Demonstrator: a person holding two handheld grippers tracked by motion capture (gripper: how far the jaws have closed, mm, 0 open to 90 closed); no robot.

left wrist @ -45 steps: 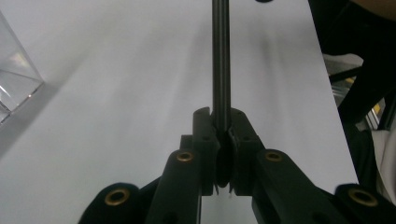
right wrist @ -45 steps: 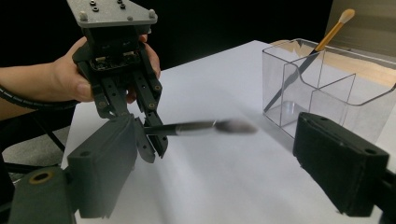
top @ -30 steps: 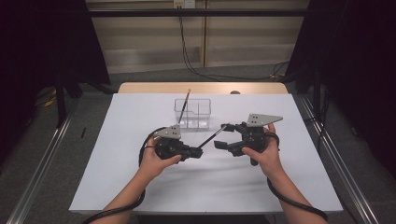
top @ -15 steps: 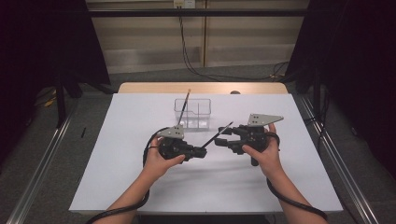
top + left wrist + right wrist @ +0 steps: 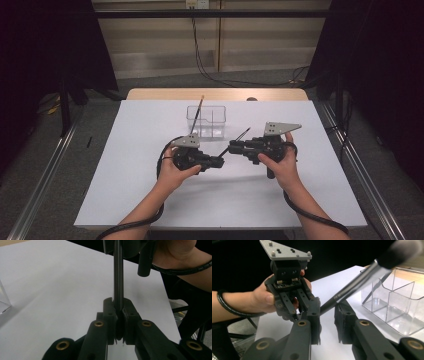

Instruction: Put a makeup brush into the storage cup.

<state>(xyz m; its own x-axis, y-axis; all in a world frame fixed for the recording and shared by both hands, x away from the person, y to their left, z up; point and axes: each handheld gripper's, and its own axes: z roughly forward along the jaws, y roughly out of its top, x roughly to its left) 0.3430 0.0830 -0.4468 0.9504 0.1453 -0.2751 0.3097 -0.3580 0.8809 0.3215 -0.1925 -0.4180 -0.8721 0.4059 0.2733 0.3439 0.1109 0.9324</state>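
Fingers, high view: left gripper (image 5: pixel 216 162) has its fingers pinched tight on the lower end of a dark makeup brush (image 5: pixel 235 141); right gripper (image 5: pixel 235 147) sits just across from it, fingers spread around the shaft, not clamped.
Brush, high view: held up off the white desk (image 5: pixel 125 165), midway between both hands, long axis slanting up and away from the left fingers toward the clear organizer (image 5: pixel 206 121).
Organizer, high view: stands near the far edge of the desk, just beyond the grippers, with another thin brush (image 5: pixel 197 114) already leaning in it.
Fingers, left gripper view: and there's the grip! Both pads (image 5: pixel 110 312) squeezed onto the brush handle (image 5: pixel 118 277), which runs straight ahead toward the other hand (image 5: pixel 185 250).
Fingers, right gripper view: fingers (image 5: pixel 313 312) stand apart with a clear gap, handle (image 5: pixel 352 288) passing between them without touching that I can tell; bristle head (image 5: pixel 399 250) blurs at top right.
Organizer, right gripper view: empty compartments (image 5: pixel 392 302) lie off to the right, on the bristle side.
Key relation: shaft lies between the right fingers already, so a handover, in my judgement, needs only a squeeze; left hand (image 5: pixel 265 298) holds it now.
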